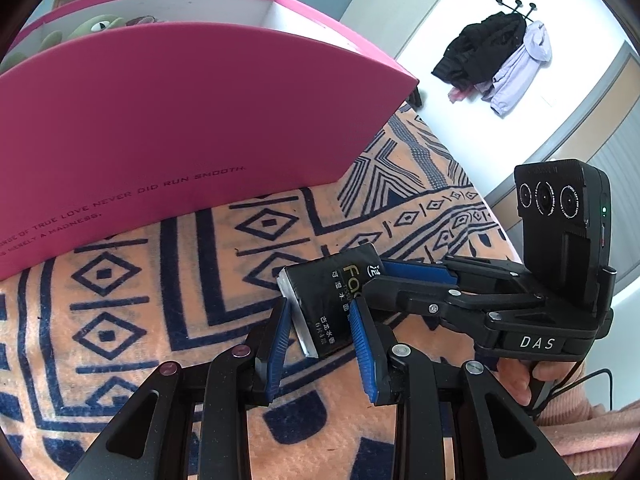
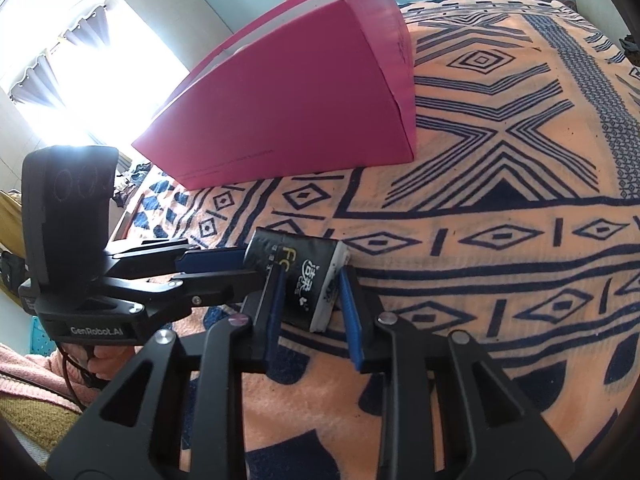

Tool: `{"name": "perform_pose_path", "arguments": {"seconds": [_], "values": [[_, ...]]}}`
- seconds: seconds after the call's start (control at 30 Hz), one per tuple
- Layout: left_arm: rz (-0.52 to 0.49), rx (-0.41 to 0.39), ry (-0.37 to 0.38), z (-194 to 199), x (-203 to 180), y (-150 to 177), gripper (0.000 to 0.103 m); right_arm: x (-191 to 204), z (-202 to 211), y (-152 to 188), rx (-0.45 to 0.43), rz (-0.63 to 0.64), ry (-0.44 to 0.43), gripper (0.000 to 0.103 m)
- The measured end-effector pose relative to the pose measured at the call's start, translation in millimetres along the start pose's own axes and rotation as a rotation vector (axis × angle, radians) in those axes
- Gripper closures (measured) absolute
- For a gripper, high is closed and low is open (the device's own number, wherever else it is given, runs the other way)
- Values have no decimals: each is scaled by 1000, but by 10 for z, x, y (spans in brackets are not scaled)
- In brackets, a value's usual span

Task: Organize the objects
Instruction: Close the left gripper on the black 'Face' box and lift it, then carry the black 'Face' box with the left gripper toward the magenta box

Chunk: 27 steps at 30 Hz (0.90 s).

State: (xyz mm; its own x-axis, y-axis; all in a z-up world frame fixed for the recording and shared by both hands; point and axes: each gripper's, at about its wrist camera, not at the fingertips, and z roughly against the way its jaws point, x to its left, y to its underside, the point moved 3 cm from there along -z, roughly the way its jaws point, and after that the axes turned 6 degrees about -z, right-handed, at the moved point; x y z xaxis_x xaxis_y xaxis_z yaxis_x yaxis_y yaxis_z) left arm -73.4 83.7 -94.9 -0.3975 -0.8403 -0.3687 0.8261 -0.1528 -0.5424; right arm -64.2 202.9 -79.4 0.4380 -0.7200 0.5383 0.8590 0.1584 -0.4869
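A black tissue pack (image 1: 334,300) with white ends lies on the orange and navy blanket (image 1: 160,280). My left gripper (image 1: 320,320) straddles its near end, blue pads close to its sides; whether they press it I cannot tell. My right gripper (image 1: 370,280) comes in from the right over the pack's far end. In the right wrist view the pack (image 2: 308,280) sits between my right gripper's (image 2: 312,284) pads, and the left gripper (image 2: 236,268) reaches it from the left. A pink box (image 1: 168,128) stands open behind, also in the right wrist view (image 2: 292,100).
A green plush toy (image 1: 96,26) lies inside the pink box. A coat rack with jackets (image 1: 500,52) hangs on the far wall. The blanket (image 2: 500,200) stretches to the right. A bright window (image 2: 80,80) is at the left.
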Motion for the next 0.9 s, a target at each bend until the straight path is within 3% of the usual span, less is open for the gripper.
{"name": "perform_pose_path", "arguments": {"seconds": [0.9], "values": [[-54, -99, -42, 435, -52, -174, 73, 350, 223, -202, -84, 92, -5, 75]]}}
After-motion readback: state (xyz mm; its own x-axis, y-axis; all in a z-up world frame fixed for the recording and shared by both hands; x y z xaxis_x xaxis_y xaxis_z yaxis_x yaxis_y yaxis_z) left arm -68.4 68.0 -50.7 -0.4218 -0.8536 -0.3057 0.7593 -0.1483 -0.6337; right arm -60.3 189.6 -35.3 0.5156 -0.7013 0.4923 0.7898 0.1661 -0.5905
